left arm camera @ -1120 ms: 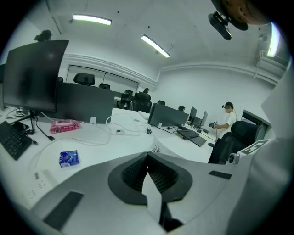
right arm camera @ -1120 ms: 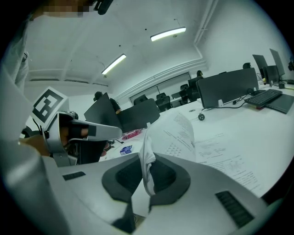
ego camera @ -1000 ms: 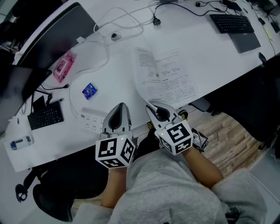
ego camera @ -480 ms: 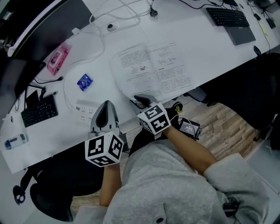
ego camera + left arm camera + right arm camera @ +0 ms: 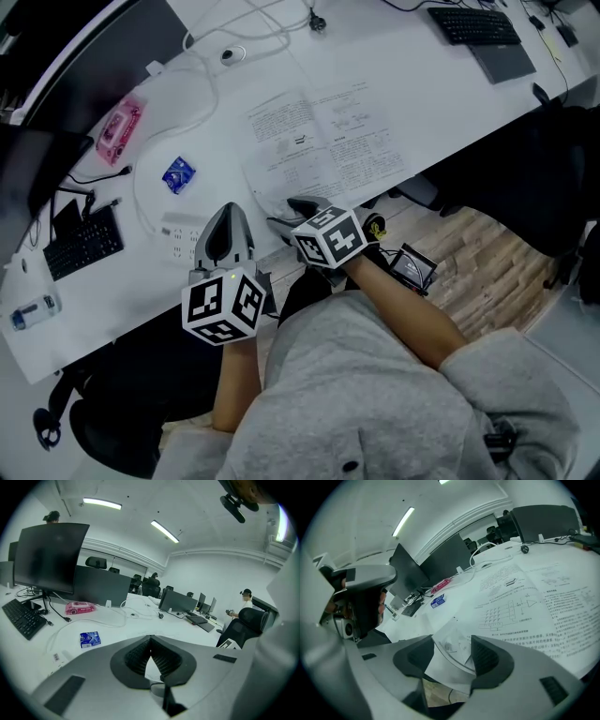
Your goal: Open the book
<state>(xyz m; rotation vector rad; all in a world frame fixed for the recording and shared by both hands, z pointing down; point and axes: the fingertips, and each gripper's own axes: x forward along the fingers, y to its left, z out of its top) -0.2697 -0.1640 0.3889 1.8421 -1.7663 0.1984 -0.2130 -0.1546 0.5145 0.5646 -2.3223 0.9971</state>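
Office workspace: a long white laminate tabletop (image 5: 403,56) carries a dark flat monitor (image 5: 94,56), black keyboards at the left (image 5: 82,244) and far right (image 5: 466,25), loose white cable (image 5: 187,84), a white power strip (image 5: 178,230), a glossy pink packet (image 5: 117,131) and a small blue packet (image 5: 177,174). The book (image 5: 319,141) lies open and flat near the tabletop's near edge, between the cable and the far keyboard, its thin matte white pages printed with dense text and line diagrams. The right gripper (image 5: 286,211) sits at the book's near left corner. Its fingers (image 5: 487,658) have just been opening and stand wide apart. A curled, translucent page leaf (image 5: 450,644) rises between them, and neither ribbed black pad clamps it. Whether the leaf brushes a pad cannot be determined. The left gripper (image 5: 228,214) rests just left of the right one, over the tabletop beside the power strip. Its fingers (image 5: 136,656) meet at the tips, leaving only a narrow wedge behind them, and grip nothing. Both gripper bodies are smooth grey plastic, each with a marker cube.
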